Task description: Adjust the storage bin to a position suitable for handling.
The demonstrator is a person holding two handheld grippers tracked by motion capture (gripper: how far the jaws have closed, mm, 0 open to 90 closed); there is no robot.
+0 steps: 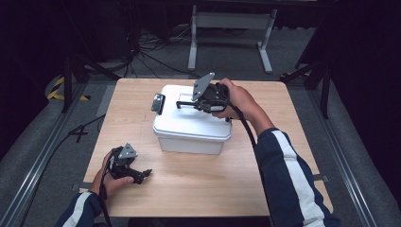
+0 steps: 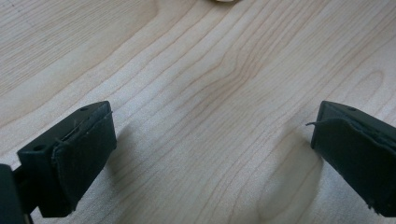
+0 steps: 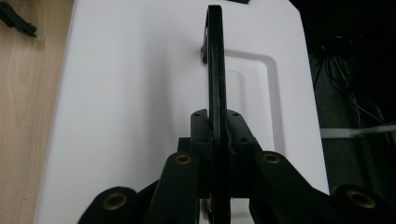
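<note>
While the white box [image 1: 191, 124] sits near the middle of the wooden tabletop [image 1: 198, 184], the person's right hand [image 1: 239, 99] reaches over its lid with the right gripper [image 1: 187, 104]. Seen along that gripper's own view, the fingers [image 3: 201, 128] are pressed together on the thin black handle [image 3: 215, 70] of the lid, which stands upright on edge above its recessed pocket in the white lid [image 3: 130, 93] (the handle runs straight away from the camera, so its far end is hard to make out). A black latch [image 1: 158, 103] hangs at the box's left end, flipped outward from the lid.

Down at the near left part of the tabletop, the left hand [image 1: 111, 182] holds the left gripper [image 1: 144, 175] low, well apart from the box. Its fingers [image 2: 74, 158] are spread wide, with bare wood grain between them and nothing in their grip. They hover close over the wood, casting soft shadows on it. Dark sleeves with a white stripe [image 1: 291, 175] come in from the near edge, and a black cable trails from the right gripper along the forearm.
</note>
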